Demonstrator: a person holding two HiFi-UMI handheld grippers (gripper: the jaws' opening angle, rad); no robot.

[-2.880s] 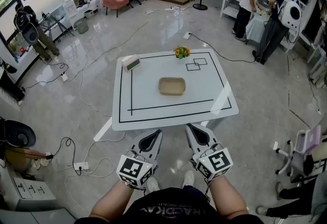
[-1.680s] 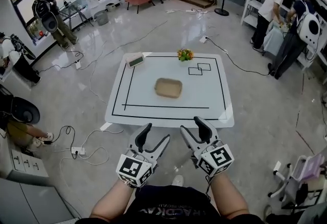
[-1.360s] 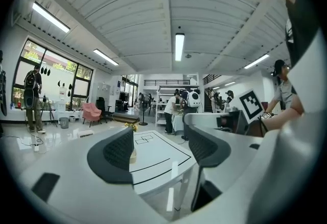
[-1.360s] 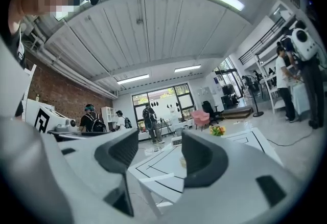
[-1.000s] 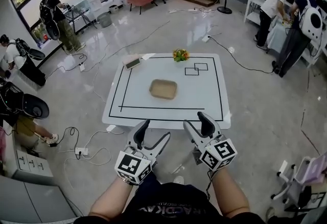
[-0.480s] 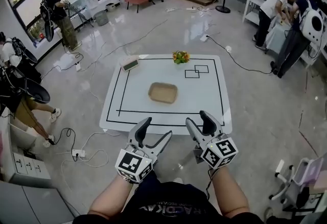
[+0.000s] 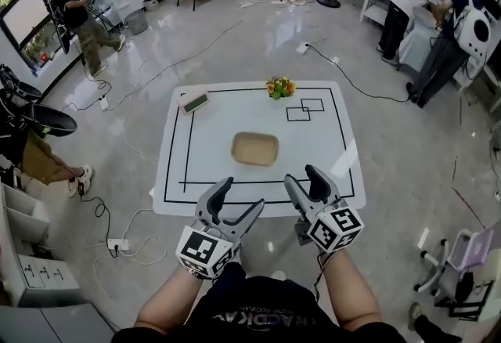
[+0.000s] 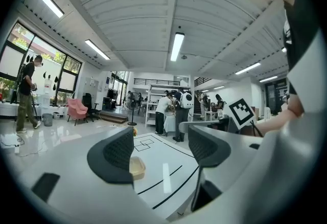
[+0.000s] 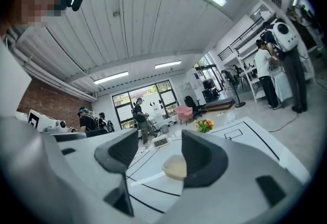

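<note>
At the middle of the white square table (image 7: 219,122), inside its black taped outline, a shallow tan rectangular tray (image 7: 255,148) with rounded corners and a raised rim is seen lying flat. The left gripper (image 7: 239,196) and the right gripper (image 7: 303,178) are held over the table's near edge, apart from the tray, each released with nothing between its jaws. The tray is partly covered by a jaw in both gripper views. The small pink-and-green box (image 7: 194,102) cannot be identified.
</note>
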